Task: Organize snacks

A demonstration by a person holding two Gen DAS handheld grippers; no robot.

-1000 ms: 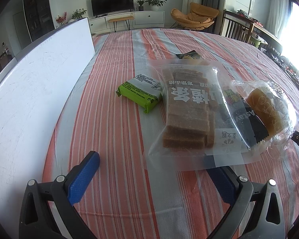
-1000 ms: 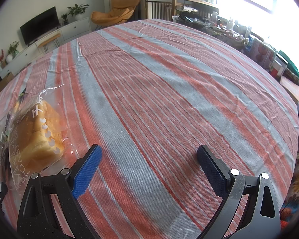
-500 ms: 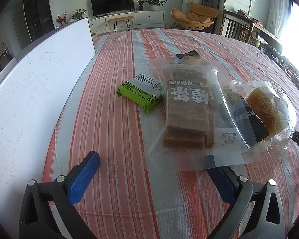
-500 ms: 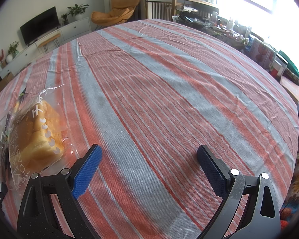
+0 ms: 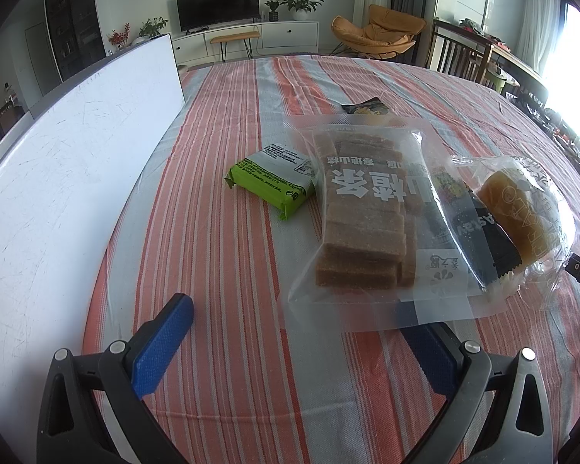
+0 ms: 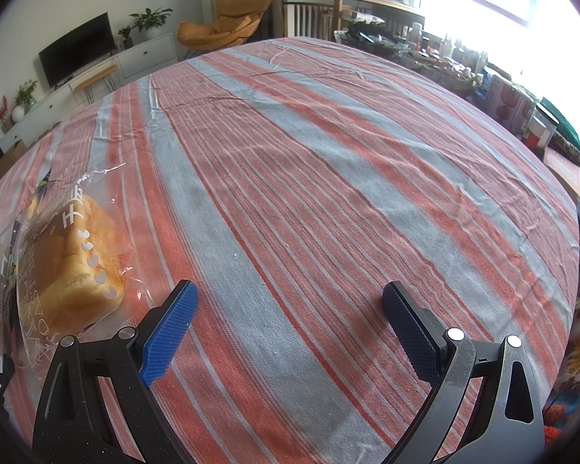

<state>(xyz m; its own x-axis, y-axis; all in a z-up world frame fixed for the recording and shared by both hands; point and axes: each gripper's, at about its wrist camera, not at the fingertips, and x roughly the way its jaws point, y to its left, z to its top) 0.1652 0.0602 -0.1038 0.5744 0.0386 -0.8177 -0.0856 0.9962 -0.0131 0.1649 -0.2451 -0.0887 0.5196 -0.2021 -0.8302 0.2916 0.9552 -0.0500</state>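
Left wrist view shows the striped tablecloth [image 5: 220,232] with a white board [image 5: 69,162] standing along its left side. On the cloth lies a clear bag of brown cake slabs [image 5: 363,224], partly over a black-labelled packet whose contents are hard to make out. Beside that sits a bagged bread roll [image 5: 518,212], then a green packet [image 5: 270,185]. The left gripper [image 5: 294,332] is spread wide, one pad hidden under the bag's near edge. The right gripper [image 6: 290,317] is also spread, holding nothing, the roll just left of it. A clean pick probably means closing on the sealed hem, not the slabs.
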